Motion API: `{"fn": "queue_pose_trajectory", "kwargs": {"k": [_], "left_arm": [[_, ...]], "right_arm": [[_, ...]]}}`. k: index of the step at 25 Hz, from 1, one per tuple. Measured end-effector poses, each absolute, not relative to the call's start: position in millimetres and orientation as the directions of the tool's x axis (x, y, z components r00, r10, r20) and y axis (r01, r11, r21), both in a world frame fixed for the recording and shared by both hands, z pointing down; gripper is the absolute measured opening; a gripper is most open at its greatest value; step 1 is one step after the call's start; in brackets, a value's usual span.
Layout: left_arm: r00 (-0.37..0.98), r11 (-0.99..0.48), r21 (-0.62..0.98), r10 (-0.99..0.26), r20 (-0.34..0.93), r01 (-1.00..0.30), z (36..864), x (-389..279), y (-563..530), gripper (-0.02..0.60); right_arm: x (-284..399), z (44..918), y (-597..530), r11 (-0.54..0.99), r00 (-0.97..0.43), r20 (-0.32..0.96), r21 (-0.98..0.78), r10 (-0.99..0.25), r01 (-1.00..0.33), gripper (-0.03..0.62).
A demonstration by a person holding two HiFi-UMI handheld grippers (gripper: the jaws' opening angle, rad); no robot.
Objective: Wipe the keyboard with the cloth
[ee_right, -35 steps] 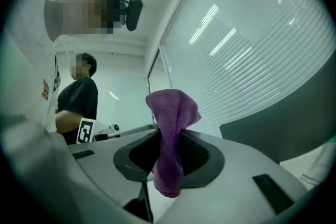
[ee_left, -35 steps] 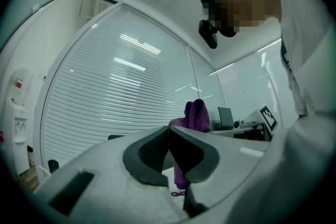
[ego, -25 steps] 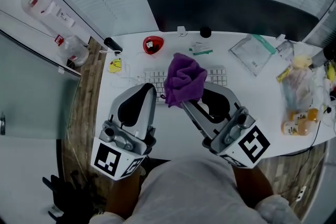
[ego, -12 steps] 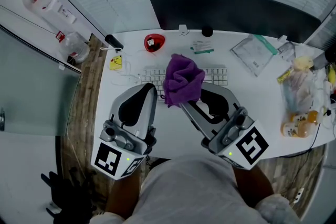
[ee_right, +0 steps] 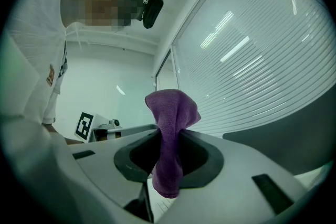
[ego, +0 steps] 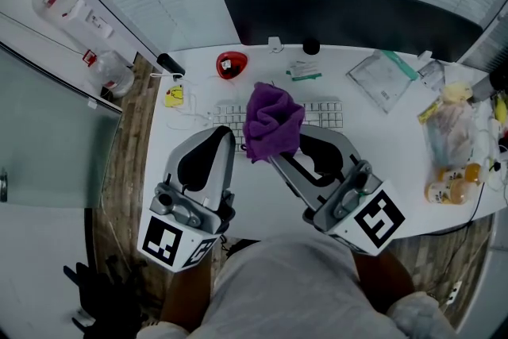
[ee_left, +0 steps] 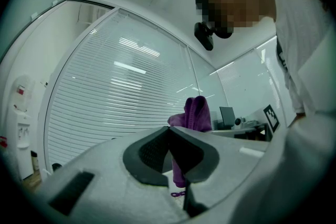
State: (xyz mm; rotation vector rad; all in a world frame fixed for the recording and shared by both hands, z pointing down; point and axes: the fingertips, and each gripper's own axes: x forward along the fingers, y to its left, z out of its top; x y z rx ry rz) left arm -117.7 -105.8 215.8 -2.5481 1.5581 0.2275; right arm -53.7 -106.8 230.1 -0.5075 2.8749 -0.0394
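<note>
A purple cloth [ego: 272,122] is pinched in my right gripper [ego: 282,145], which is shut on it and held up above the white keyboard [ego: 327,114]. The cloth bunches above the jaws and a short tail hangs below them, as the right gripper view shows the cloth [ee_right: 169,139] between the dark pads. My left gripper [ego: 227,134] is shut with nothing in it, just left of the cloth and over the keyboard's left end. In the left gripper view the cloth [ee_left: 196,114] rises behind the closed left gripper [ee_left: 169,131]. Much of the keyboard is hidden by cloth and grippers.
On the white desk [ego: 262,198] lie a red mouse [ego: 231,64], a black monitor [ego: 349,16] at the back, a clear plastic bag [ego: 384,79], a yellow item [ego: 174,98] at left, and bags and bottles [ego: 454,147] at the right edge.
The cloth and my right gripper have shifted slightly to the left. The left gripper has stayed put.
</note>
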Motion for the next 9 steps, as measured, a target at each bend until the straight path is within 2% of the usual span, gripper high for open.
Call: {"fn": "queue_pose_trajectory", "kwargs": {"k": [9], "left_arm": [[0.461,-0.462,-0.048,-0.863,-0.205,-0.886,214.8,-117.0,-101.9,0.017]], "right_arm": [[-52.5,229.6,-102.0,0.937,-0.914,-0.205,-0.061,-0.349,-0.344,0.083]]}}
